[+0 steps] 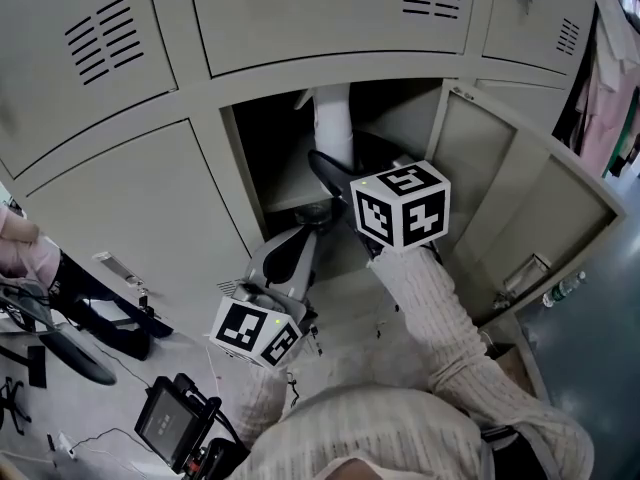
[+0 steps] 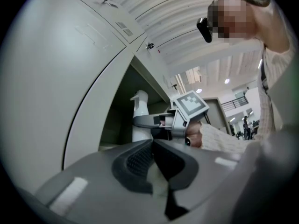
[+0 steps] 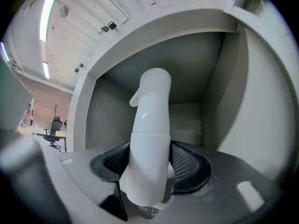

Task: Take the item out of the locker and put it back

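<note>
I hold the spray bottle [image 3: 149, 139] upright in my right claw [image 3: 150, 169], pads clamped on its body, at the mouth of the open locker [image 3: 243, 101]. The smooth plastic could slip, or its tall top could clip the frame. My left claw [image 2: 152, 164] is clenched and empty.

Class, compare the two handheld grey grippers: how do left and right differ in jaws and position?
The left gripper has its jaws together, empty; the right gripper clamps a white plastic spray bottle. The left sits lower, outside the grey metal locker; the right reaches into it. Both carry marker cubes.
</note>
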`<action>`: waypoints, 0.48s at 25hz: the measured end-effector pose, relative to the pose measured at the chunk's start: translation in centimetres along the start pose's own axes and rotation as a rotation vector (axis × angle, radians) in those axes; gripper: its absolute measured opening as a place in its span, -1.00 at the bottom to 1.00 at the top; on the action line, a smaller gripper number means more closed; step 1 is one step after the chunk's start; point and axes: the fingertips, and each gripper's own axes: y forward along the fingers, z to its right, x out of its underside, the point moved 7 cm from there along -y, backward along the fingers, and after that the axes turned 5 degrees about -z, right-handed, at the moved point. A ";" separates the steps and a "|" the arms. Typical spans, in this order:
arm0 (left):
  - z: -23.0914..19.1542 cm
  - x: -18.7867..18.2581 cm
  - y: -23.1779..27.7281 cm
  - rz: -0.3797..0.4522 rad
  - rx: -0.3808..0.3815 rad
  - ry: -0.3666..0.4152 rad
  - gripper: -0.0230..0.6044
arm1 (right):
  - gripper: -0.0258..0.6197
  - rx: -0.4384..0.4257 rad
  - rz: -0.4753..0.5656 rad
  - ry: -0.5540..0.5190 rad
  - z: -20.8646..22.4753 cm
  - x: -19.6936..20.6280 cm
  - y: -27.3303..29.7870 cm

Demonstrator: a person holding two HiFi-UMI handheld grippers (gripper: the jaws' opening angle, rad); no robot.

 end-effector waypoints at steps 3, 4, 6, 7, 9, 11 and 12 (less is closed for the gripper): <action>0.1 0.1 -0.3 -0.004 -0.003 -0.004 -0.91 | -0.08 0.004 0.014 0.007 -0.1 0.2 -0.8; 0.1 0.2 -0.4 -0.007 -0.004 -0.005 -0.91 | -0.09 0.002 0.018 0.011 -0.2 0.3 -1.1; 0.2 0.2 -0.5 -0.010 -0.007 -0.006 -0.91 | -0.09 -0.006 0.023 0.018 -0.3 0.4 -1.6; 0.2 0.2 -0.6 -0.012 -0.007 -0.007 -0.91 | -0.09 -0.010 0.025 0.022 -0.4 0.4 -1.9; 0.3 0.2 -0.7 -0.014 -0.007 -0.009 -0.91 | -0.08 -0.021 0.032 0.027 -0.5 0.5 -2.4; 0.6 0.2 -0.7 -0.017 -0.007 -0.010 -0.91 | -0.08 -0.028 0.039 0.034 -0.6 0.6 -2.9; 0.7 0.3 -0.7 -0.018 -0.006 -0.012 -0.91 | -0.08 -0.030 0.041 0.037 -0.6 0.7 -3.2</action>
